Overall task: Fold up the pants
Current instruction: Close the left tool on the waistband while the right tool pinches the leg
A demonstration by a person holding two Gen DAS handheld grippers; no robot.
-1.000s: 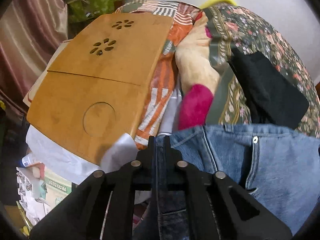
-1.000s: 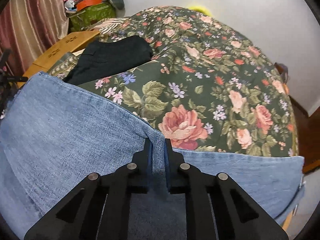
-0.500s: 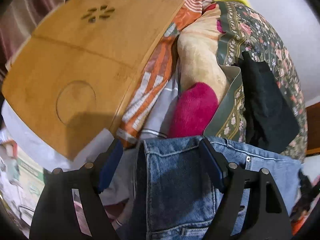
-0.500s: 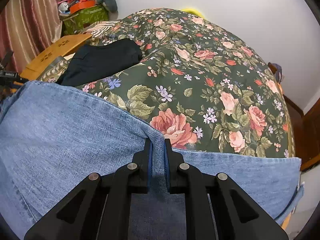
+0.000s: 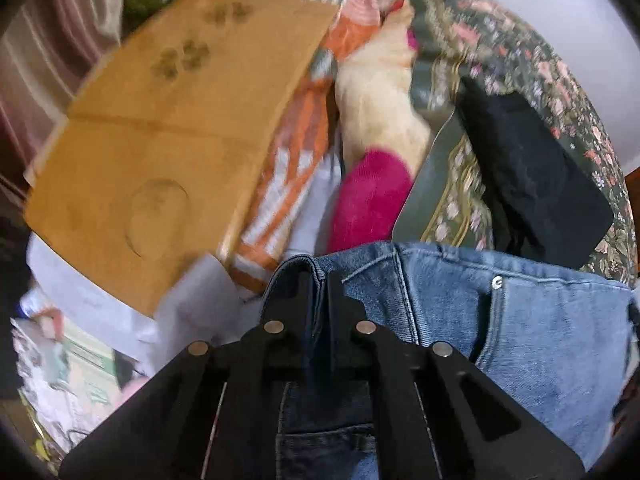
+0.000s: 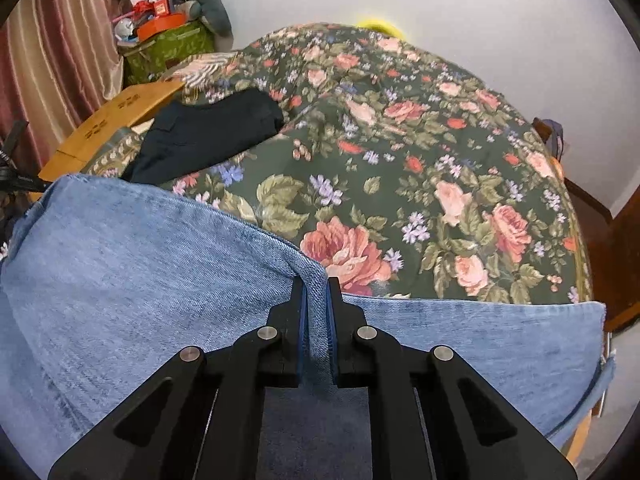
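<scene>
One pair of light-blue denim pants (image 6: 132,264), lifted over the near edge of the dark green floral bedspread (image 6: 420,152), held at two points. Left gripper (image 5: 319,280) is clamped on the waistband end, near the rivet and pocket seam; left view is motion-blurred, so exact bite depth unclear. Right gripper (image 6: 317,284) is pinched tight on a ridge of fabric along the top fold line, leg panels hanging either side.

Step in hand, my read: carrying the doubled pants to lay flat. To do it well: keep both grips level, hold tension between them so the fold edge stays straight, lower onto bare bedspread, release only once denim rests flat.

Count: two grippers, both gripping denim. One folded black garment (image 6: 208,136) on the bedspread, just beyond the pants. One bamboo lap tray (image 5: 160,128) left of it. One magenta fleece item (image 5: 372,196) between tray and bedspread.
</scene>
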